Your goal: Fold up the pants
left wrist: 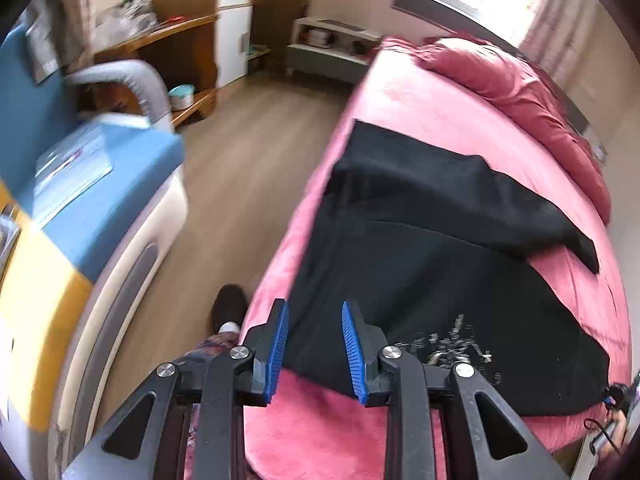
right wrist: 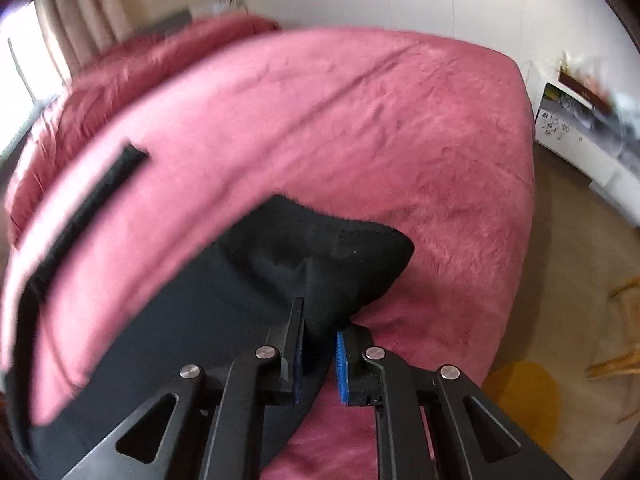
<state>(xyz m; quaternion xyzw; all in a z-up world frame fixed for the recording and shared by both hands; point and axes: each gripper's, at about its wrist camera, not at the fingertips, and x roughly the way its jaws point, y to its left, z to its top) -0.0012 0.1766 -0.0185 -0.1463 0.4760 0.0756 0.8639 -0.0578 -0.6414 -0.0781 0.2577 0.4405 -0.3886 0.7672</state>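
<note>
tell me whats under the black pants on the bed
The black pants lie spread on the pink bed cover, which shows all around them. One leg is folded over the rest. Whatever lies beneath the fabric itself is covered and cannot be seen.

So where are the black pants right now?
The black pants lie spread on the pink bed, near its floor-side edge in the left wrist view. In the right wrist view, the right gripper pinches one corner.

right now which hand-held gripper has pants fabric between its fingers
The right hand-held gripper, pinching the black pants; the left hand-held gripper hangs open above them.
</note>
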